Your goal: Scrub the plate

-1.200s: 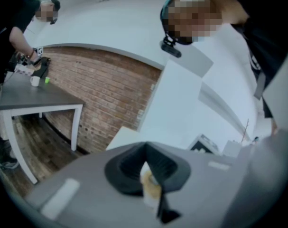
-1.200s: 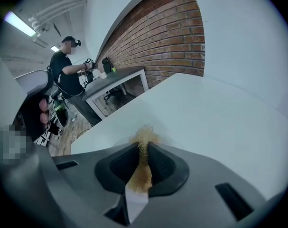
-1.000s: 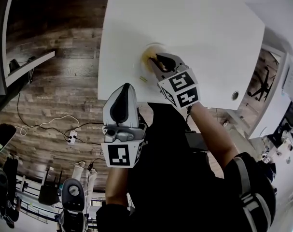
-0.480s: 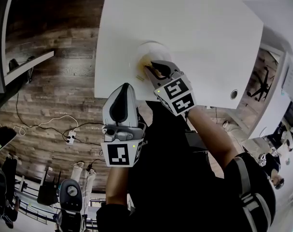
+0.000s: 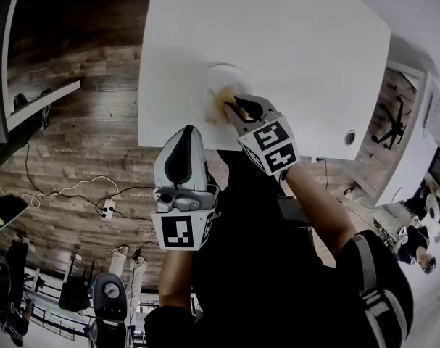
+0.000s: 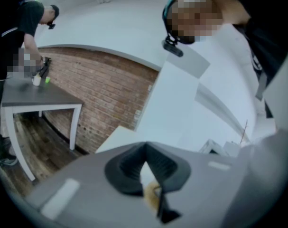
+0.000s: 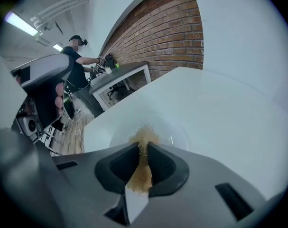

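Observation:
A white plate (image 5: 218,73) lies on the white table (image 5: 292,35) near its front left edge. My right gripper (image 5: 237,106) is shut on a tuft of golden scrubber (image 5: 227,98) and presses it onto the plate's near half. In the right gripper view the scrubber (image 7: 144,137) sticks out between the closed jaws of the right gripper (image 7: 144,149) onto the plate (image 7: 174,127). My left gripper (image 5: 185,132) hangs off the table in front of my body, away from the plate, jaws together. The left gripper (image 6: 145,149) faces a brick wall and a ceiling.
The table's front edge runs just below the plate, with wooden floor (image 5: 82,143) beyond it. A round cable hole (image 5: 349,137) sits at the table's right. Cables and a power strip (image 5: 107,207) lie on the floor. A person (image 7: 78,61) stands at a distant grey table (image 7: 120,75).
My right gripper has slid the scrubber a little across the plate, toward me and left, then back right. The left gripper has stayed in place.

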Motion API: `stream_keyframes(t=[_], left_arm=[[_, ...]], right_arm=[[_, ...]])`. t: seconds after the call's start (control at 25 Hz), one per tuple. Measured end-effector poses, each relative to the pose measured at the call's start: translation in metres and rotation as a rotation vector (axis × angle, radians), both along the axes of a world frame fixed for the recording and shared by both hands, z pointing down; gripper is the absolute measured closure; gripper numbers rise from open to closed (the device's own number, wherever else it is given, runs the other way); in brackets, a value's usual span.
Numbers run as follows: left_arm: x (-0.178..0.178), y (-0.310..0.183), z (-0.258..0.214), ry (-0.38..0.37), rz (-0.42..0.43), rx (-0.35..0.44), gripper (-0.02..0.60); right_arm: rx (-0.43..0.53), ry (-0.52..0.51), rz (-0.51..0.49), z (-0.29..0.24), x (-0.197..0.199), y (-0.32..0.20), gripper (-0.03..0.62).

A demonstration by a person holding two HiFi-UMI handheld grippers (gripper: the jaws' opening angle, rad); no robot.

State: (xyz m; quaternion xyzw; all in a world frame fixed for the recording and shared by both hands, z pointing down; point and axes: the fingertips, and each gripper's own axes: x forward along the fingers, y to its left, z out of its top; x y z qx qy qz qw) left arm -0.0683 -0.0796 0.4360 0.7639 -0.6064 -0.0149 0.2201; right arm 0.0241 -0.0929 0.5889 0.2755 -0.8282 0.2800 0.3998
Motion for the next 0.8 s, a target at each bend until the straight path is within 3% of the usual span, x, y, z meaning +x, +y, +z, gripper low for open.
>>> stream_keyframes(t=[0.44, 0.8], left_arm=[[-0.001, 0.0, -0.002, 0.002, 0.01, 0.001, 0.578], [-0.012, 0.001, -0.001, 0.002, 0.003, -0.006, 0.578]], right_arm=[[0.039, 0.02, 0.07, -0.001, 0.015, -0.029, 0.543], [0.05, 0.017, 0.059, 0.0, -0.003, -0.041, 0.543]])
